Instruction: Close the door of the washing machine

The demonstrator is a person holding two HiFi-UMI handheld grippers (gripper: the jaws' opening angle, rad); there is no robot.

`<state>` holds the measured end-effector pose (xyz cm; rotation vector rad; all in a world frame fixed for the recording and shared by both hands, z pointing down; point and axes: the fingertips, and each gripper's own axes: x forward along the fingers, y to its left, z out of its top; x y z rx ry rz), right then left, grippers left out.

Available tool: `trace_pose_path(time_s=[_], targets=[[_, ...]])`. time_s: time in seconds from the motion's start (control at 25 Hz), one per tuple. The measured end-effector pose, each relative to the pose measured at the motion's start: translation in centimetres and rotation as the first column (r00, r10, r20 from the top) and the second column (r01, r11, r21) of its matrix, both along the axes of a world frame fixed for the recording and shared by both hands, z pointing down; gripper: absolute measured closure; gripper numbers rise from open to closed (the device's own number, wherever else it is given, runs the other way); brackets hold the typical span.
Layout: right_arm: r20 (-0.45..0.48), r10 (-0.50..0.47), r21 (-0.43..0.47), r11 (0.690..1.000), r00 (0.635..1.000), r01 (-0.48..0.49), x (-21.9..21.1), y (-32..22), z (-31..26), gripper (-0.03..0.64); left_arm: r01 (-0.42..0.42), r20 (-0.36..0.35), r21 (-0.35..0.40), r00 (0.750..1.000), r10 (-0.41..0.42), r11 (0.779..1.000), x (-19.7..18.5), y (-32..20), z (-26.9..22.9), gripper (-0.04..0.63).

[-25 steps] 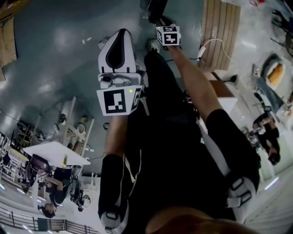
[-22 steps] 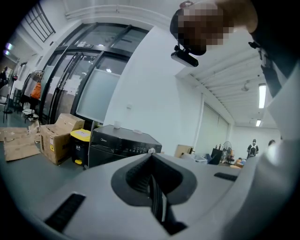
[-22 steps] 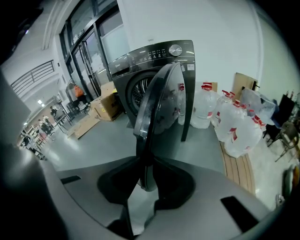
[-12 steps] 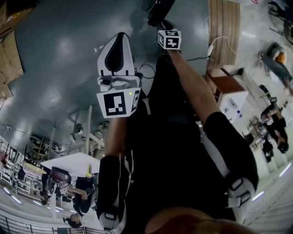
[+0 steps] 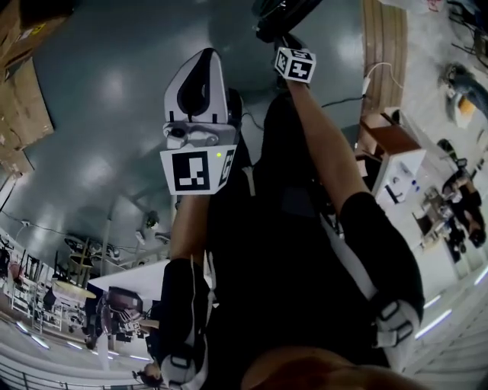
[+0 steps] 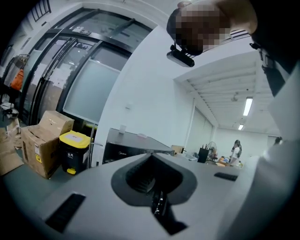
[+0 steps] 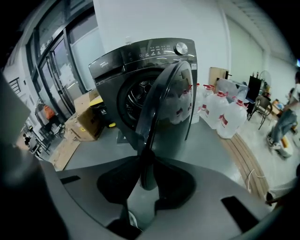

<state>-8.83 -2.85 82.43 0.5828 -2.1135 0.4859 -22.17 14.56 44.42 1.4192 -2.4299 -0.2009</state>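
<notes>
In the right gripper view a dark grey washing machine [image 7: 140, 65] stands with its round glass door [image 7: 171, 103] swung open toward me. The door's edge runs down between the jaws of my right gripper [image 7: 146, 176], which is shut on it. From the head view the right gripper [image 5: 284, 23] reaches out at the top, past its marker cube [image 5: 295, 65], into a dark shape that is hard to make out. My left gripper [image 5: 202, 76] is held out over the grey floor, far from the machine. Its jaws [image 6: 152, 176] are shut with nothing in them.
Large water jugs [image 7: 220, 115] stand to the right of the machine, cardboard boxes [image 7: 84, 124] to its left. A yellow-lidded bin [image 6: 72, 150] and a box [image 6: 42, 140] sit by the glass wall. Wooden boards [image 5: 381, 53] and a white cabinet [image 5: 396, 171] lie at my right.
The floor, boards and cabinet have slid across the head view as I turned. The right marker cube has shifted slightly rightward. The left gripper keeps its spot in the picture.
</notes>
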Motion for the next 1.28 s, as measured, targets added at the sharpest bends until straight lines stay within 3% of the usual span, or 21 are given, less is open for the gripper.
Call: trace_pose_path(time_s=[0.16,0.48,0.8,1.28], targets=[[0.023,0.025,-0.014,1.0,0.999,-0.025,-2.6,1.1,0.2,0.531,0.001,-0.005,0.012,1.0,-0.001,1.0,-2.1,0.8,-0.1,0.591],[0.1,0.104,-0.018,0.995,0.99,-0.102,-8.1,2.1,-0.4,0.526,0.016,0.006,-0.038,1.0,-0.016,0.999,-5.3,1.5,1.4,0.591],[0.101,0.149,-0.026,0.989,0.984,-0.147,-12.6,3.4,-0.3,0.52,0.062,0.011,-0.024,0.998,-0.062,0.998,-9.3,1.9,2.3,0.591],[0.097,0.051,0.042,0.998,0.994,-0.056,-18.7,3.4,-0.5,0.506,0.12,-0.015,-0.028,0.993,-0.121,0.992,-12.4,2.6,3.9,0.591]])
